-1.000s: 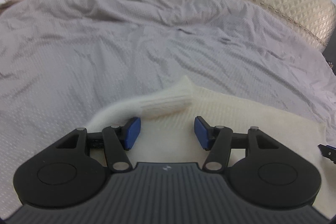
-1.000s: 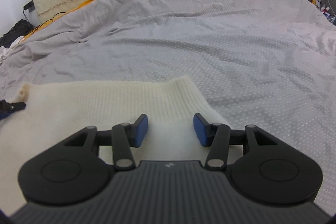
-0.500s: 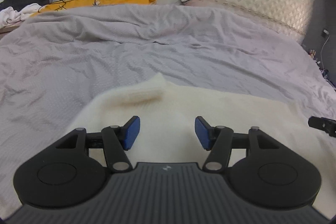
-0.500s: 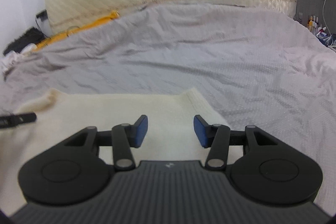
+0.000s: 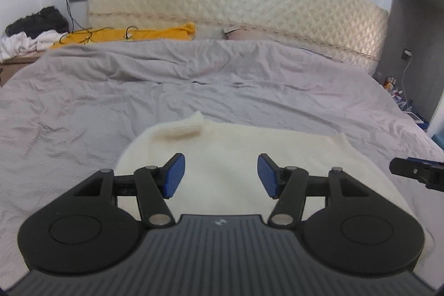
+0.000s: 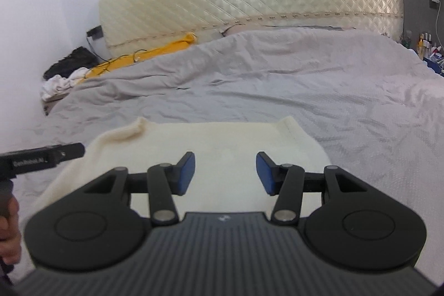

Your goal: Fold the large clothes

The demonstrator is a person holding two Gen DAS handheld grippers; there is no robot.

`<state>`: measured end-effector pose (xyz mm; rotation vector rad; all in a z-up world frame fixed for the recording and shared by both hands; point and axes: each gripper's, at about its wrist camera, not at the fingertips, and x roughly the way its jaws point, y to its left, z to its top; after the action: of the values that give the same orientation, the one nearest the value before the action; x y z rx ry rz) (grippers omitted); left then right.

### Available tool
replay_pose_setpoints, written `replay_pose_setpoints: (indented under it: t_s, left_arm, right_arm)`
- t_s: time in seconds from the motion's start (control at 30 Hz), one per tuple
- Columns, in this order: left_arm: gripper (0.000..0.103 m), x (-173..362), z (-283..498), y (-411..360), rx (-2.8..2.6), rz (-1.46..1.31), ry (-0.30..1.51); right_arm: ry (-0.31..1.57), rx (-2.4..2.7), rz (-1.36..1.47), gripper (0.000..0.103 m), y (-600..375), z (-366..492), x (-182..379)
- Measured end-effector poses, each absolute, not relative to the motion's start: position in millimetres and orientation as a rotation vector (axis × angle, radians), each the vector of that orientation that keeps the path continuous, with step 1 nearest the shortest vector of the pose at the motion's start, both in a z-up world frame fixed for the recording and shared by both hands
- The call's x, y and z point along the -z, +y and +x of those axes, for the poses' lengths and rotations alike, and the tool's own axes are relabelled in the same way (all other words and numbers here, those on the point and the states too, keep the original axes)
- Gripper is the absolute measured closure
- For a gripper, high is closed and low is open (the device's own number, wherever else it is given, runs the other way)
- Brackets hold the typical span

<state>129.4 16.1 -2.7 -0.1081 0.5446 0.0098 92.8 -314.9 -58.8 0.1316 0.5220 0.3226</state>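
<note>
A cream knitted sweater (image 5: 236, 151) lies folded flat on the grey duvet (image 5: 111, 96), with a ribbed cuff (image 5: 186, 126) curled up at its far left corner. My left gripper (image 5: 220, 175) hovers above the sweater's near part, open, with nothing between its blue pads. In the right wrist view the same sweater (image 6: 222, 140) lies below my right gripper (image 6: 225, 173), which is also open and holds nothing. The right gripper's tip (image 5: 416, 171) shows at the left view's right edge. The left gripper's body (image 6: 41, 157) and a hand (image 6: 9, 226) show at the right view's left edge.
A quilted cream headboard (image 5: 249, 7) stands behind the bed. A yellow cloth (image 5: 133, 33) with cables lies at the head of the bed, and dark and white clothes (image 5: 30, 32) are piled at the far left. Small bottles (image 6: 424, 43) stand at the far right.
Both grippers have risen and drawn back from the sweater, so more of the bed and headboard shows. The sweater stays on the duvet, its cuff curled at the corner. Both stay open.
</note>
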Motion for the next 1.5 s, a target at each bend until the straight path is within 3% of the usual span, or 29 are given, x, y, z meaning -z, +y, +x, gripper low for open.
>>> replay_pose_setpoints:
  t_s: [0.33, 1.1, 1.5]
  left_arm:
    - [0.039, 0.2, 87.0, -2.8, 0.045, -0.103, 0.557]
    - [0.039, 95.0, 358.4, 82.5, -0.158, -0.106, 0.822]
    - [0.039, 54.5, 363.0, 88.0, -0.147, -0.075, 0.732]
  right_arm:
    - [0.594, -0.326, 0.165, 0.051, -307.4, 35.0, 69.5]
    - [0.670, -0.279, 0.170, 0.052, -303.5, 59.7, 112.1]
    - [0.671, -0.272, 0.176, 0.049, -301.8, 65.2, 114.9]
